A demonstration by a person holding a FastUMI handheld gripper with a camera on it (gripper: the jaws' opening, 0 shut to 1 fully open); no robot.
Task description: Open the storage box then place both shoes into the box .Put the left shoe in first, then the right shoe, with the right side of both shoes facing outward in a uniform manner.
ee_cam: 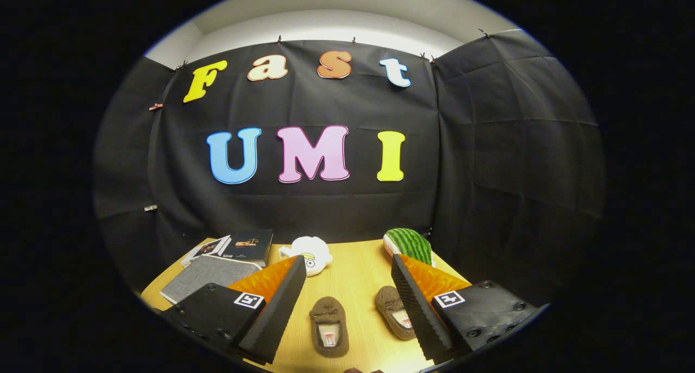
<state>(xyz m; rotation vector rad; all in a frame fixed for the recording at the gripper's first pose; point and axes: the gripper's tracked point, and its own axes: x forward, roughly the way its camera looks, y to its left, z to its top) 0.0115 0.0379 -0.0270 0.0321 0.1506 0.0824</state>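
— Nearest to the lens, what's your tool doing?

— Both fingers (282, 308) of my gripper (347, 302) stand wide apart with nothing between the pads. It hangs above the wooden table (358, 270), touching nothing.

— And the shoes?

— Two small brown slippers lie on the table in the gap between the fingers, toes pointing away from me. One slipper (329, 327) sits nearer the middle, its opening and insole label showing. The other slipper (395, 318) lies just beside the other finger, partly hidden behind it. They are near each other but apart. Which is the left shoe I judge only by shape; I'd guess the middle one, though I can't be sure.

— So how far along are you?

— At the very start, as I read it. Neither shoe is lifted or packed. Opening the box comes first, and that isn't done.

— Where's the box?

— Beyond my first finger, a flat grey fabric-covered thing (209, 283) lies near the table's edge. I take it for the storage box, lid shut, or possibly folded flat; I can't tell which. Nothing shows inside it.

— Anything else out there?

— Further on, a dark book (251, 245) with an open booklet (207, 248) beside it, a white plush toy (309, 253), and a watermelon-striped plush (408, 245) near the booth's cloth wall. None of them concern the task.
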